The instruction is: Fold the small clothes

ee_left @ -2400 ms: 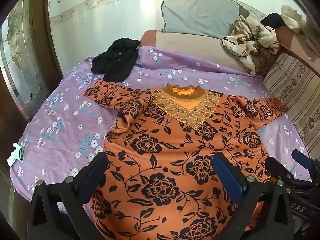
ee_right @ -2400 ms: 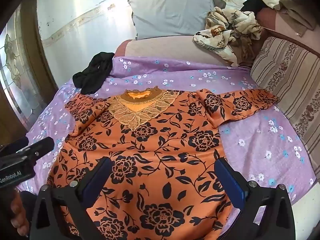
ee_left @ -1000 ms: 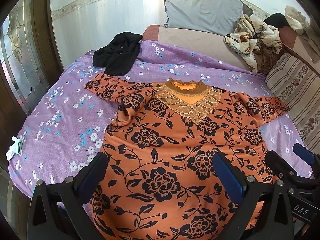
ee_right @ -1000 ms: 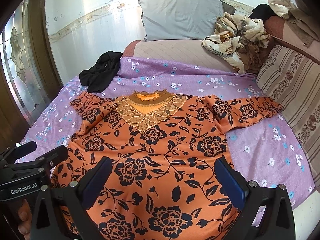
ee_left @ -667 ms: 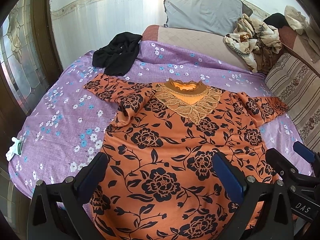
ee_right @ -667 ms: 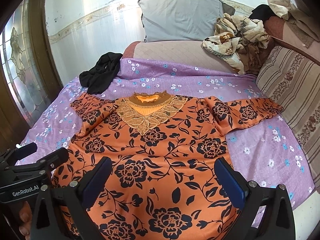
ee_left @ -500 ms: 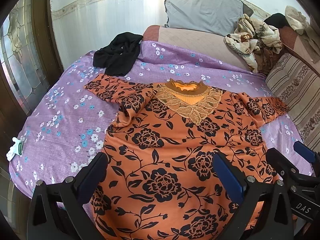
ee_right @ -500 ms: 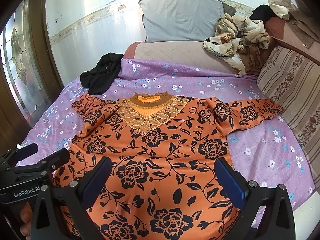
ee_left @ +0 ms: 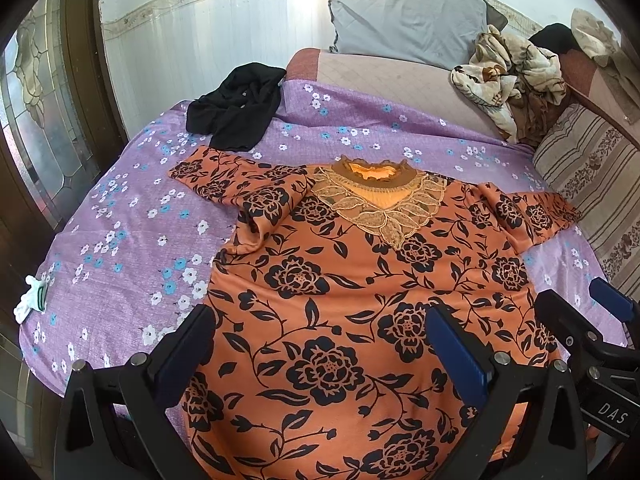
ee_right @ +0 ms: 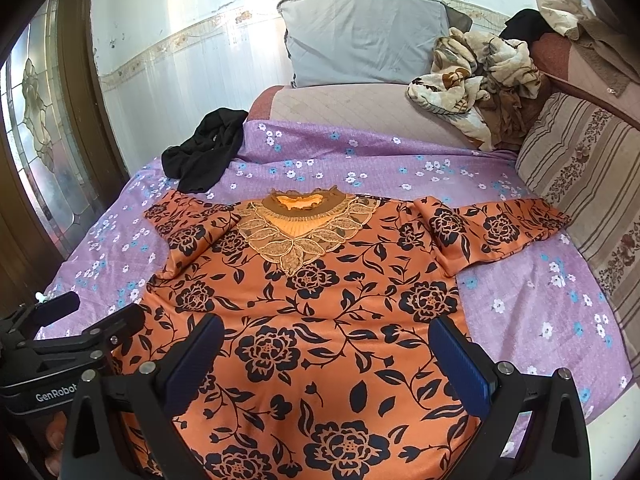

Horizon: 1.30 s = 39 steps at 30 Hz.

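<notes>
"DAS" is showing lower right on the right gripper point(ee_left: 576, 312), "GenRobot" lower left on the left gripper point(ee_right: 76, 320); both are hovering released over the orange top point(ee_left: 340, 300), a black garment point(ee_left: 236, 110) lying upper left.

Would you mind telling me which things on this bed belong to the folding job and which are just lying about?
Part of the job:
- orange floral top, spread flat
- left gripper, open
- right gripper, open

Just lying about:
- black garment
- grey pillow
- crumpled patterned cloth
- striped cushion
- purple floral sheet
</notes>
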Each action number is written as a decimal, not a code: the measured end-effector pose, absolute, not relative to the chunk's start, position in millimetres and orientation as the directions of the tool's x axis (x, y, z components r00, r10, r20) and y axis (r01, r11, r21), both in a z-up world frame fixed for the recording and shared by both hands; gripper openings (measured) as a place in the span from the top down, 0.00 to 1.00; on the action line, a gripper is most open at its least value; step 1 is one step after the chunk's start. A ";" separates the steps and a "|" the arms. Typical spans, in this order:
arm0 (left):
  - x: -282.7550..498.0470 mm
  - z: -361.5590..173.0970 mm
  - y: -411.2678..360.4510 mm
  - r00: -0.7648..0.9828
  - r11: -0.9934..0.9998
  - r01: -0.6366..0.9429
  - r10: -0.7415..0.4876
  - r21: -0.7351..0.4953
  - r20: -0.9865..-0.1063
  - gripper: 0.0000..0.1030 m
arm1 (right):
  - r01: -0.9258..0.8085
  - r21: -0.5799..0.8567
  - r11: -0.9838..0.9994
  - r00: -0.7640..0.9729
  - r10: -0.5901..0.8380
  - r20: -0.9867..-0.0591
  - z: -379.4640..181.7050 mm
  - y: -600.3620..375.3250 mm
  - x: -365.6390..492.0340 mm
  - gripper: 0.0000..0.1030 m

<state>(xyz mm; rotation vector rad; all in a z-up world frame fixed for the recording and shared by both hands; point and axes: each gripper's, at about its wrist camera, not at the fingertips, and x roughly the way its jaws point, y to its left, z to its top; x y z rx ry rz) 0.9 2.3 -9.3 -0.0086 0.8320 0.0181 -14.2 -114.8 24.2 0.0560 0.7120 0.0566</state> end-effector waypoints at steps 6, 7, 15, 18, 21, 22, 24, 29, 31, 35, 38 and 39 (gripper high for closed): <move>2.0 -11.8 2.0 0.670 1.000 -0.020 0.013 0.000 -0.742 0.00 | -0.035 0.075 0.997 0.755 0.076 -0.652 23.0 -114.1 -13.9 0.00; 2.0 -11.9 2.2 0.669 1.000 -0.019 0.014 0.002 -0.743 0.00 | -0.035 0.074 0.997 0.755 0.074 -0.652 22.6 -113.9 -13.8 0.00; 4.9 -14.4 2.4 0.660 1.000 -0.024 0.017 0.002 -0.751 0.00 | -0.033 0.084 0.996 0.754 0.079 -0.652 22.3 -114.6 -11.5 0.00; 5.6 -15.1 2.3 0.658 1.000 -0.025 0.016 -0.001 -0.753 0.00 | -0.033 0.079 0.996 0.755 0.077 -0.651 22.3 -114.1 -10.7 0.00; 6.4 -16.3 2.1 0.655 1.000 -0.025 0.016 -0.001 -0.755 0.00 | -0.034 0.082 0.996 0.755 0.079 -0.651 21.9 -113.5 -10.7 0.00; 6.4 -16.7 2.2 0.655 1.000 -0.026 0.016 0.000 -0.756 0.00 | -0.033 0.081 0.996 0.753 0.078 -0.653 21.1 -113.2 -10.2 0.00; 7.2 -17.6 2.3 0.654 1.000 -0.026 0.018 0.001 -0.756 0.00 | -0.034 0.083 0.996 0.751 0.080 -0.656 19.8 -112.8 -9.4 0.00; 8.8 -20.3 3.5 0.650 1.000 -0.028 0.017 -0.002 -0.759 0.00 | -0.039 0.084 0.996 0.744 0.085 -0.663 15.3 -111.4 -6.5 0.00; 10.6 -23.3 4.7 0.644 1.000 -0.027 0.010 -0.009 -0.765 0.00 | -0.045 0.082 0.996 0.739 0.088 -0.668 13.7 -109.6 -4.6 0.00; 19.7 -28.8 18.7 0.635 0.997 -0.041 -0.022 -0.063 -0.772 0.00 | -0.062 0.106 0.992 0.743 0.117 -0.659 13.7 -116.3 1.0 0.00; 36.1 -35.0 50.5 0.629 0.989 -0.107 -0.014 -0.105 -0.777 0.00 | -0.037 0.239 0.970 0.746 0.186 -0.639 13.6 -155.6 14.2 0.00; 40.4 -37.6 61.1 0.628 0.985 -0.134 -0.002 -0.111 -0.778 0.00 | -0.011 0.287 0.958 0.755 0.196 -0.626 13.6 -176.0 20.4 0.00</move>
